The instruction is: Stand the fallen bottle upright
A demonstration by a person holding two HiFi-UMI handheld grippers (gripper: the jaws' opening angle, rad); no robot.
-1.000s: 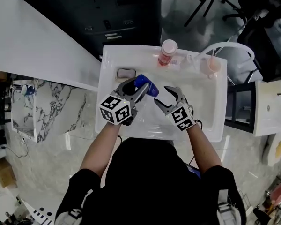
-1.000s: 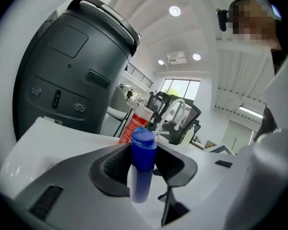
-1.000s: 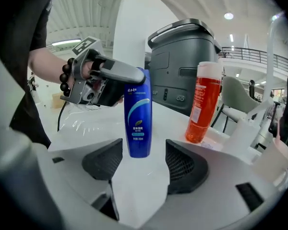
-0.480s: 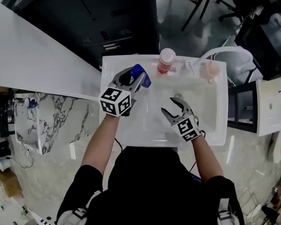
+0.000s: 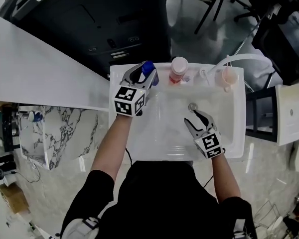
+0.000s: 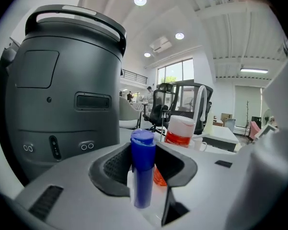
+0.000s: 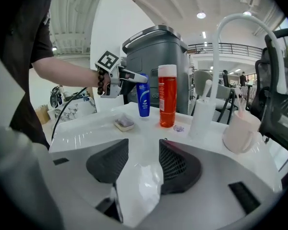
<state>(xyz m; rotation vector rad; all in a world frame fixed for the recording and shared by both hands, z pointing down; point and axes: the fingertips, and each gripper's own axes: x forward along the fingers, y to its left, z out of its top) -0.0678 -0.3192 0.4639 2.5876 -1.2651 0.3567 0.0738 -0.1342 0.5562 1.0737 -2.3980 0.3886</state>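
Observation:
The blue bottle (image 5: 148,68) is upright at the white sink's (image 5: 164,138) back ledge, just left of a red bottle (image 5: 179,68). My left gripper (image 5: 142,74) is shut on its upper part. In the left gripper view the blue bottle (image 6: 143,169) stands between the pads, which press on it. From the right gripper view its base (image 7: 143,110) looks to rest on the ledge. My right gripper (image 5: 196,119) hovers over the basin's right half. Its jaws (image 7: 143,159) have just been closing, and they remain open with nothing between them.
A pink cup (image 5: 227,76) and a curved white faucet (image 5: 239,59) stand at the sink's back right. A small soap dish (image 7: 124,123) lies on the ledge left of the bottles. The drain (image 5: 193,106) is in the basin. A dark grey bin (image 6: 62,80) stands behind the sink.
The left gripper carried the blue bottle from over the basin to the back ledge and turned it upright. The right gripper drew back toward the near right, its jaws narrower.

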